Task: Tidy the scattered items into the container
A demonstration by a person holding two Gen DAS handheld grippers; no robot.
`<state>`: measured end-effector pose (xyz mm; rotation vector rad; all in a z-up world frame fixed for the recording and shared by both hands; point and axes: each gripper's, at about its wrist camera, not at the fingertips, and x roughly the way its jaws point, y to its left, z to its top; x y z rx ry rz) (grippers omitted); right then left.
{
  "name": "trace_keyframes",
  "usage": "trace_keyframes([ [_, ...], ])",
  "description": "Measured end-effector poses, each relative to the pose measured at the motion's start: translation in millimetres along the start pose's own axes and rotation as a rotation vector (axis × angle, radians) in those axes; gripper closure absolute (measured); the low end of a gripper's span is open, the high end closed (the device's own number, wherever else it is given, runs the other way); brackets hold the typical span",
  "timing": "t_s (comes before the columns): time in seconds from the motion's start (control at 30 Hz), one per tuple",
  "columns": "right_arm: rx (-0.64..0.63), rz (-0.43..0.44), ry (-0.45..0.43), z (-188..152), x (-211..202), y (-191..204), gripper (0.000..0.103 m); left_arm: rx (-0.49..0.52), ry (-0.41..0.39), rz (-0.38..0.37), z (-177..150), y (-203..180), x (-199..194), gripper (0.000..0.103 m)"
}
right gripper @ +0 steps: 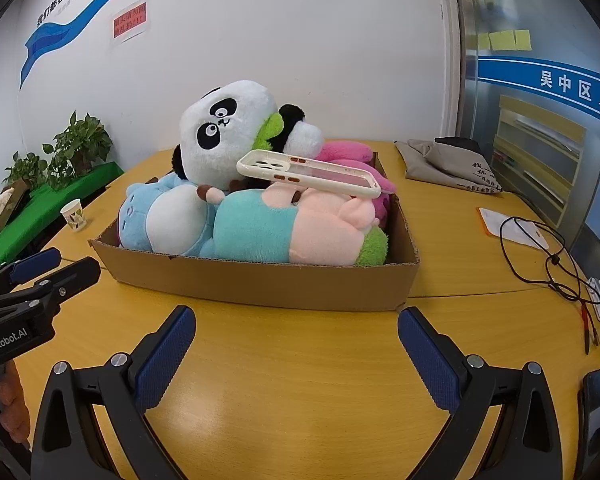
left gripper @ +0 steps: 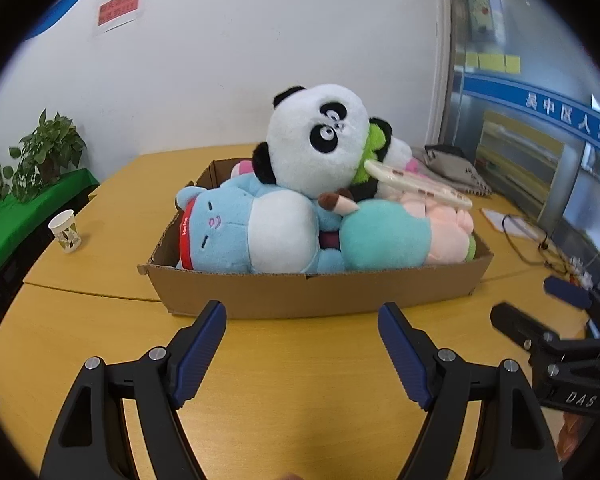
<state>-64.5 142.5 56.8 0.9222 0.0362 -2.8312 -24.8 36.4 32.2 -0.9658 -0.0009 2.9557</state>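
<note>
Hovering over the yellow table, just short of the cardboard box: left gripper and right gripper, both spread wide, nothing between the pads. Heaped inside the box: panda plush, blue plush, teal-and-pink plush, with a white phone case resting on top.

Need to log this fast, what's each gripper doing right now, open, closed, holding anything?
Left gripper: open, nothing between its jaws, over the table short of the cardboard box.
Right gripper: open, holding nothing.
</note>
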Motion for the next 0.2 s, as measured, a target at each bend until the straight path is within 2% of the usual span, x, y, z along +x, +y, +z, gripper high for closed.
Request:
trace_keyframes([
  [0.1,-0.004,-0.002,0.002,-0.3,1.7,1.6,0.0,0.015,-0.008,0.061,-5.3,-4.3,-1.6,0.021],
  [0.2,-0.003,-0.005,0.006,-1.0,3.0,0.8,0.0,0.007,0.015,0.024,-5.5,-1.6,1.2,0.021],
])
